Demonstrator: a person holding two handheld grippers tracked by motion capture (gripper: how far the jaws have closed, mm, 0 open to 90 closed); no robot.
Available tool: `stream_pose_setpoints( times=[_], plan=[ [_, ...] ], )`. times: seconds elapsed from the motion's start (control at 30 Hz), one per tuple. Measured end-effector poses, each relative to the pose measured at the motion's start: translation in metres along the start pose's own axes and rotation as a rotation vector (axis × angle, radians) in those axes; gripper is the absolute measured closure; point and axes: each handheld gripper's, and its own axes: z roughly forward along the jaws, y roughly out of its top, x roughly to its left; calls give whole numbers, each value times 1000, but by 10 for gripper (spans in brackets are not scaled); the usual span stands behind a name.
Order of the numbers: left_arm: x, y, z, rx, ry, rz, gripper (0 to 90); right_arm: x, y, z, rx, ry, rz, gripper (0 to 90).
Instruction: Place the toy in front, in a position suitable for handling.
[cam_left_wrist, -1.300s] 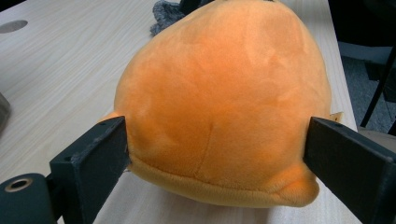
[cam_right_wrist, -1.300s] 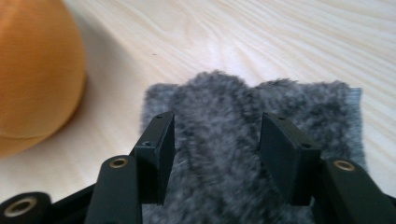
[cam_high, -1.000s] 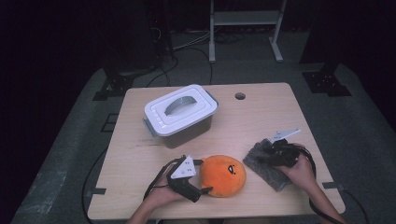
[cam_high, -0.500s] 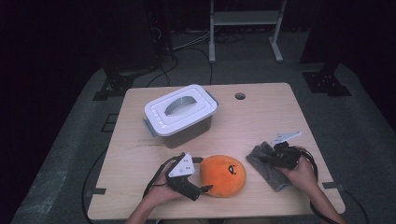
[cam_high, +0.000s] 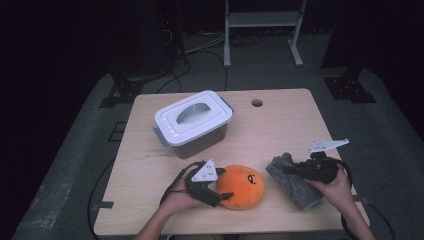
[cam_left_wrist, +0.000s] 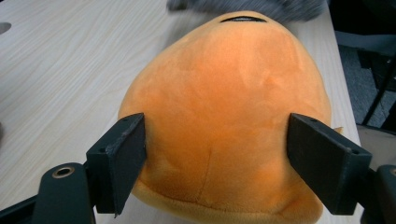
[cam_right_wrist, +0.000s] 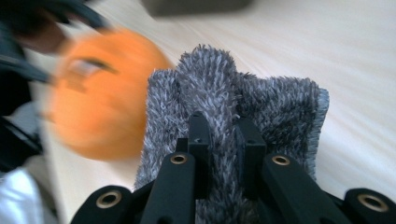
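Note:
An orange plush toy (cam_high: 245, 186) lies near the table's front edge. My left gripper (cam_high: 225, 197) reaches it from the left. Its jaws have just been closing, and both pads now press into the orange plush toy's (cam_left_wrist: 224, 102) sides, which bulge past them. A grey fuzzy cloth (cam_high: 292, 185) lies to the right of the toy. My right gripper (cam_high: 287, 170) is shut on a raised fold of this grey cloth (cam_right_wrist: 280, 107), pinched between the tips of the right gripper (cam_right_wrist: 224, 126). Those jaws have just closed too. The plush toy (cam_right_wrist: 107, 102) appears blurred at the left.
A grey lidded plastic box (cam_high: 194, 120) with a handle stands at the back left of the wooden table (cam_high: 280, 130). A round cable hole (cam_high: 257, 103) sits near the far edge. Beyond the table are a dark floor, cables and a metal stand.
The right gripper has closed on the grey cloth and risen a little, bunching the cloth up. The left jaws have narrowed onto the orange toy; that hand has hardly moved.

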Motion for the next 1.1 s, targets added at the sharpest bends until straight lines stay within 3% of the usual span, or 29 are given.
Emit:
stream_pose_setpoints(
  times=[0.07,0.13,0.3,0.4,0.5,0.7,0.9,0.93,1.1],
  plan=[
    [0,2,1,-3,2,-1,209,7,4,-4,-22,21,-13,793],
    [-1,6,4,-1,16,-16,209,20,11,-8,-62,71,-45,792],
    [-4,7,6,-5,42,-49,211,60,29,13,-68,169,-140,792],
    [-4,6,8,-5,57,-74,211,78,37,31,-37,180,-197,791],
    [-2,3,8,-6,58,-101,211,90,37,49,32,122,-274,789],
    [-4,-2,6,-22,58,-92,214,79,25,45,29,105,-252,788],
    [-4,-9,2,-41,36,-86,213,56,8,33,33,80,-172,786],
    [-4,-9,1,-39,35,-79,213,50,5,31,39,59,-154,786],
    [-9,-10,0,-22,34,-29,205,50,8,27,20,63,-146,786]
  ],
)
